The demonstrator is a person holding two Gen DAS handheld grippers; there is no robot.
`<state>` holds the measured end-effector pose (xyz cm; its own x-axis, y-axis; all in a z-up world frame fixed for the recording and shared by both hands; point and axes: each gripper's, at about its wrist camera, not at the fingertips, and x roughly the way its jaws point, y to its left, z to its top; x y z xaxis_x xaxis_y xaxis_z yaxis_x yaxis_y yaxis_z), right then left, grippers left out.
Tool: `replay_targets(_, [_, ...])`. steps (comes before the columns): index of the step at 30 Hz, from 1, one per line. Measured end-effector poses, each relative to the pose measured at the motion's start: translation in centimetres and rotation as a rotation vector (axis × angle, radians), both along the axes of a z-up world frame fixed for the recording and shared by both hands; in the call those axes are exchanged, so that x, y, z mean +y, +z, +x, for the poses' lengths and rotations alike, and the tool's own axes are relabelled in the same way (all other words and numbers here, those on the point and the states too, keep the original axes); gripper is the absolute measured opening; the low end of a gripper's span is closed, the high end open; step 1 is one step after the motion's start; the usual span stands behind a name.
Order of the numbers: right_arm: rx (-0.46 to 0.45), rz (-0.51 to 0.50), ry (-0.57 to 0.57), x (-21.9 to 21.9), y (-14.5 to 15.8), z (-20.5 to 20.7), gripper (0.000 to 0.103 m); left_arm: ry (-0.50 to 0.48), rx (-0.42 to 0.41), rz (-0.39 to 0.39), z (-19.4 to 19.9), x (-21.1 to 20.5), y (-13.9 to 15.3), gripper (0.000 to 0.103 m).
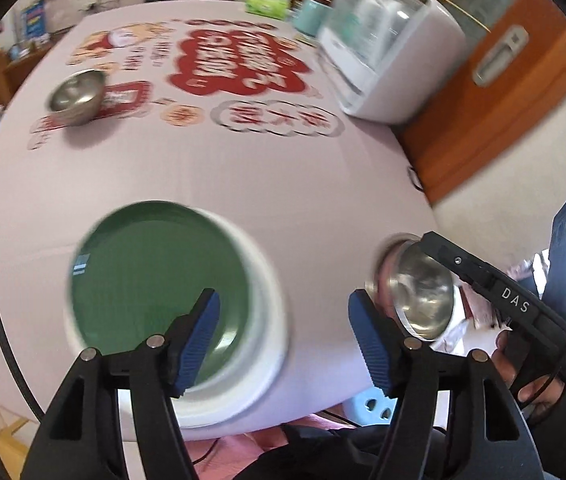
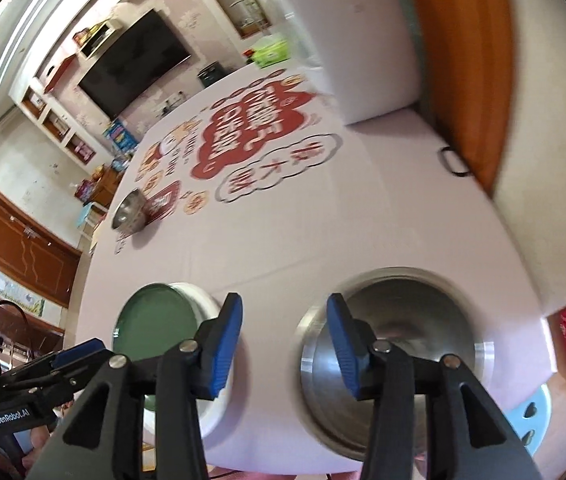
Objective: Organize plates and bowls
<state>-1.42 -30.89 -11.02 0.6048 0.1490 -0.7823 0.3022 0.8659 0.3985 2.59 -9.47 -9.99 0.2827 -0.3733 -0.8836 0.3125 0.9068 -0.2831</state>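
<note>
Plates and bowls spread over the white-clothed counter (image 1: 243,184). Green plate (image 1: 155,292) with its white rim lying flat near the front edge, straight under the left tool (image 1: 283,336). Left tool hanging above it, blue pads (image 1: 199,344) parted, nothing between them, touching nothing. Steel bowl (image 2: 395,356) just to the right of the green plate, also near the front edge, sitting upright and apart from the plate. Right tool (image 2: 287,348) poised over the strip of cloth between plate and bowl, jaws released, one blue pad (image 2: 343,348) in front of the bowl's near-left rim; contact with the rim impossible to judge through the blur. Nothing gripped on either side. Second steel bowl (image 1: 77,96) well apart, far back on the left, resting on the red printed pattern of the cloth. White appliance (image 1: 387,44) with a clear dome at the far right of the counter, beside an orange door (image 1: 503,92). Green packet (image 1: 267,4) at the far end.
</note>
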Motion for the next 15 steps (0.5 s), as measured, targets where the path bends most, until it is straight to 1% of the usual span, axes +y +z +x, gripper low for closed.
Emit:
replay_targets(2, [0.005,0.013,0.021,1.5,-0.2,1.0,0.046,0.028,-0.006,0.014,0.2,2.1,0.1,0.066])
replay_targets(7, [0.023,0.032,0.075,5.9,-0.7,3.6,0.048,0.103,0.014,0.053,1.4,7.8,0.0,0.066])
replay_targets(10, [0.031,0.033,0.106,8.7,-0.8,5.1,0.048,0.139,0.014,0.075,2.2,11.0,-0.1,0.072])
replay_targets(15, [0.041,0.034,0.13,12.5,-1.0,7.2,0.048,0.169,0.003,0.094,3.6,15.4,-0.3,0.072])
